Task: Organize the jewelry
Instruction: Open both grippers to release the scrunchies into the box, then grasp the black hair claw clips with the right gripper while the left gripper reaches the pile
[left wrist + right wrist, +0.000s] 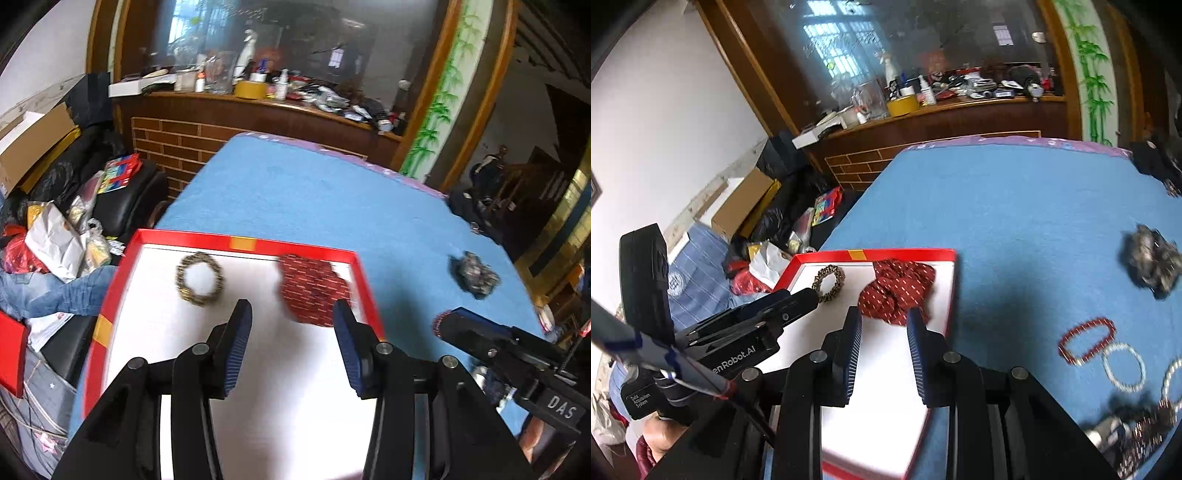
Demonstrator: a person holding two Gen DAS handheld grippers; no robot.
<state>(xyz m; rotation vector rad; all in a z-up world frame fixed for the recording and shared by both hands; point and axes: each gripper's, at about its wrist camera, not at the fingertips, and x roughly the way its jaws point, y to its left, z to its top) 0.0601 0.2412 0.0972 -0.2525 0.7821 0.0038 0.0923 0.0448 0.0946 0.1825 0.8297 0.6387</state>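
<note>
A red-rimmed tray with a white floor lies on the blue cloth. In it are a gold beaded bracelet and a red patterned scrunchie; both also show in the right wrist view, the bracelet and the scrunchie. My left gripper is open and empty above the tray, just short of the scrunchie. My right gripper is open and empty, close behind the scrunchie. On the cloth lie a dark grey scrunchie, a red bead bracelet and a white bead bracelet.
The blue cloth covers the table, with a purple border at the far edge. More jewelry is piled at the lower right. A cluttered wooden counter stands behind the table. Boxes and bags lie on the left.
</note>
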